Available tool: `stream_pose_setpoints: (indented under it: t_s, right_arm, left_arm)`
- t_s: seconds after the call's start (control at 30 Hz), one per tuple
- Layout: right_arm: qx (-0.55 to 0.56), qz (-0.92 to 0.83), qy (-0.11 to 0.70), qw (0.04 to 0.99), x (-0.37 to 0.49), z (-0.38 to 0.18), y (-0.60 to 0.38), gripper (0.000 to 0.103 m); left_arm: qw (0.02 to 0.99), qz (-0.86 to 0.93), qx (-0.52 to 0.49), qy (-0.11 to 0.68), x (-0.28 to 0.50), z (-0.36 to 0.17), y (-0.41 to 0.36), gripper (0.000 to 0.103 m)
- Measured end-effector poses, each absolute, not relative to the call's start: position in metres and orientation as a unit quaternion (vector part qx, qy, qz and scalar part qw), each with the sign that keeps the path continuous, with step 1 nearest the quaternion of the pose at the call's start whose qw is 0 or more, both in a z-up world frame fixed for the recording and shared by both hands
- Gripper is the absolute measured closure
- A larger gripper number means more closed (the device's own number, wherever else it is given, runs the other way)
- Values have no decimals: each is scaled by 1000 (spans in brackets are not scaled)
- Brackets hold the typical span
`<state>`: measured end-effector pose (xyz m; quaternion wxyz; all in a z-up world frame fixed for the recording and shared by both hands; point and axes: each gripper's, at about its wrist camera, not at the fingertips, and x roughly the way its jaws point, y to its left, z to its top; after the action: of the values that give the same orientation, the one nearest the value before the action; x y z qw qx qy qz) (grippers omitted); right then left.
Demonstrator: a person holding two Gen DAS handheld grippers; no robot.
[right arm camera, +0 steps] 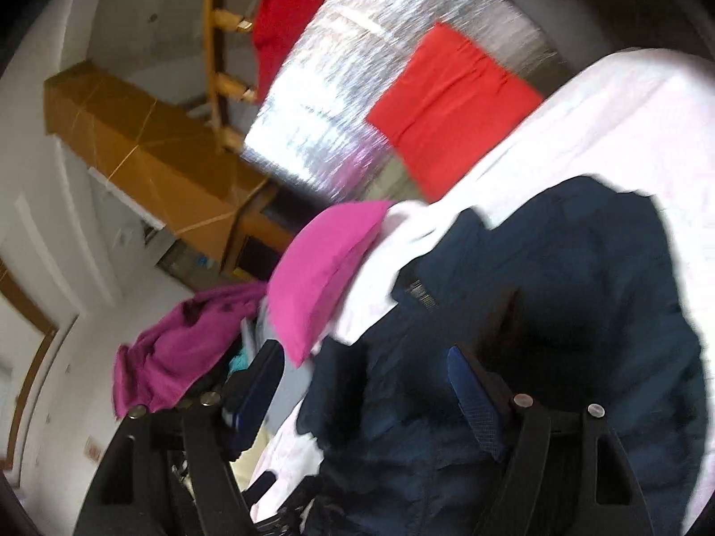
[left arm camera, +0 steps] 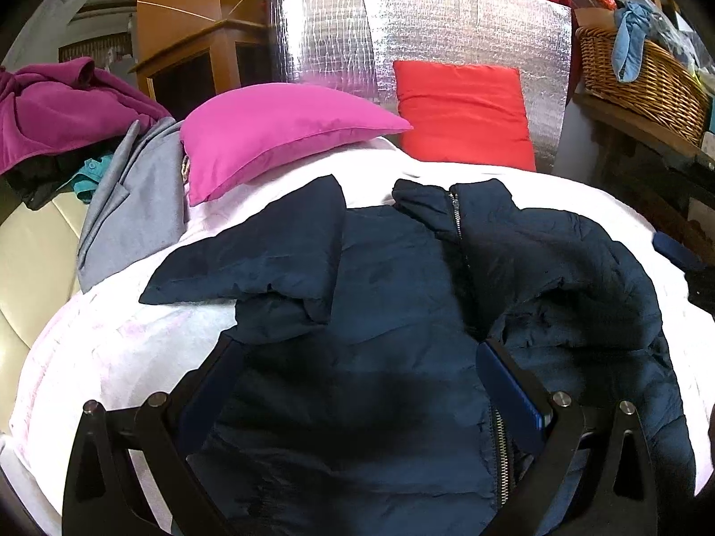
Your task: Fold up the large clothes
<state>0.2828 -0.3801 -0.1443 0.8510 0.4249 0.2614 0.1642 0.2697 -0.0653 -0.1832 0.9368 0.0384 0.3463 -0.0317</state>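
The left gripper (left arm camera: pixel 357 384) stands open over the dark navy padded jacket (left arm camera: pixel 402 290), pads clear of the fabric. The right gripper (right arm camera: pixel 364 379) is likewise open, holding nothing. The jacket lies flat at frame centre on the white bed sheet (left arm camera: pixel 111 348), collar toward the upper frame, zipper axis running top to bottom. The magenta pillow (left arm camera: pixel 277 134) lies beyond, upper left.

A jacket (left arm camera: pixel 402 295) lies spread on a sheet-covered bed (left arm camera: pixel 111 348), its collar toward two pillows (left arm camera: pixel 277 134) at the far end, one lying flat to the left, the other propped against a foil panel (left arm camera: pixel 447 31) behind. Left of the bed, beside the flat pillow, sits a heap of clothes (left arm camera: pixel 67 111). A wicker basket (left arm camera: pixel 643 85) stands on a shelf to the right.
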Motion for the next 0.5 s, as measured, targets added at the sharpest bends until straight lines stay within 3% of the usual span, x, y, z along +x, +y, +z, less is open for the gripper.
stream_pose_setpoints:
  t_s: [0.5]
  right_arm:
    - [532,-49,328,779,274,-205,-498,25]
  left_arm:
    - [920,-115,21,374,284,-188,-133,0]
